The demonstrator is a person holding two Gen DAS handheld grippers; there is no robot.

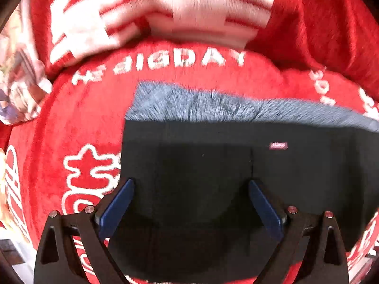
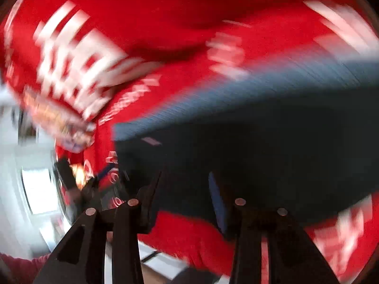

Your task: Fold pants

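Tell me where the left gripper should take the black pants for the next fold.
Grip the near left corner of the black pants, coming in from the left over the red blanket. That straight edge lies exposed beside the left gripper, whose jaws stand open with nothing between them. The grey lining marks the far edge.

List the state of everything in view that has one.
Pants: folded flat on the blanket, grey inner side showing along the far edge.
Blanket: spread out, rumpled at the far side.
Left tongs: open, empty, over the pants.
Right tongs: open, empty; view blurred.
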